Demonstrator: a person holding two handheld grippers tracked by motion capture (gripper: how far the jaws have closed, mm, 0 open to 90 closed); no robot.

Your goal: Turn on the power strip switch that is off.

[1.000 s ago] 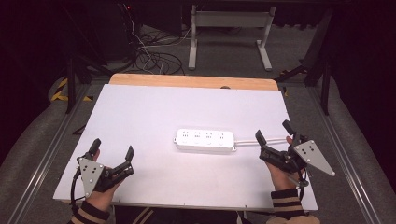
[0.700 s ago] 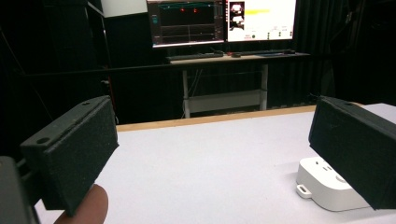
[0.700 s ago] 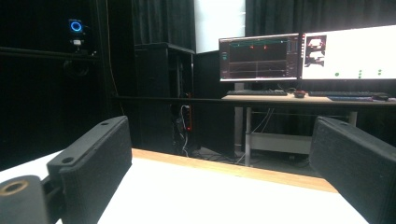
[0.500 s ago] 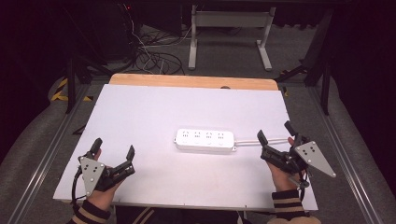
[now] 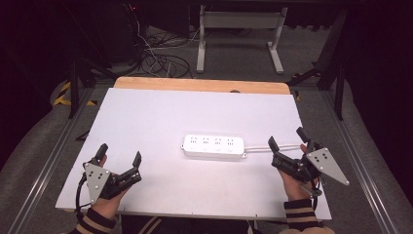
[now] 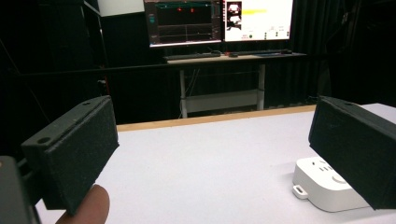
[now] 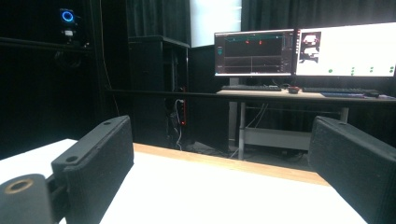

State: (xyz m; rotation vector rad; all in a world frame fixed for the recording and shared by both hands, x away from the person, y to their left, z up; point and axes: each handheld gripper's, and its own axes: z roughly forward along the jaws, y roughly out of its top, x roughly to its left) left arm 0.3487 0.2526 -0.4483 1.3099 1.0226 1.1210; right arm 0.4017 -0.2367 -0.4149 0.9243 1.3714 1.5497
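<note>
A white power strip (image 5: 214, 146) lies flat near the middle of the white table (image 5: 160, 117), its white cord (image 5: 265, 146) running off to the right. My left gripper (image 5: 119, 156) rests open near the front left edge, well left of the strip. In the left gripper view that gripper (image 6: 210, 154) holds nothing, and the power strip (image 6: 322, 186) shows low at right, partly behind the right jaw. My right gripper (image 5: 286, 139) stands open just right of the strip, with the cord passing between its jaws. The right gripper view shows its jaws (image 7: 224, 172) wide apart over bare table.
A wooden strip (image 5: 202, 85) edges the table's far side. Beyond it stand a desk frame (image 5: 238, 34) and loose cables (image 5: 160, 61) on the floor. Two lit monitors (image 7: 299, 49) sit on a far desk. Metal rails run along both table sides.
Both grippers have stayed open and almost still; the right one has shifted very slightly. The power strip has not moved.
</note>
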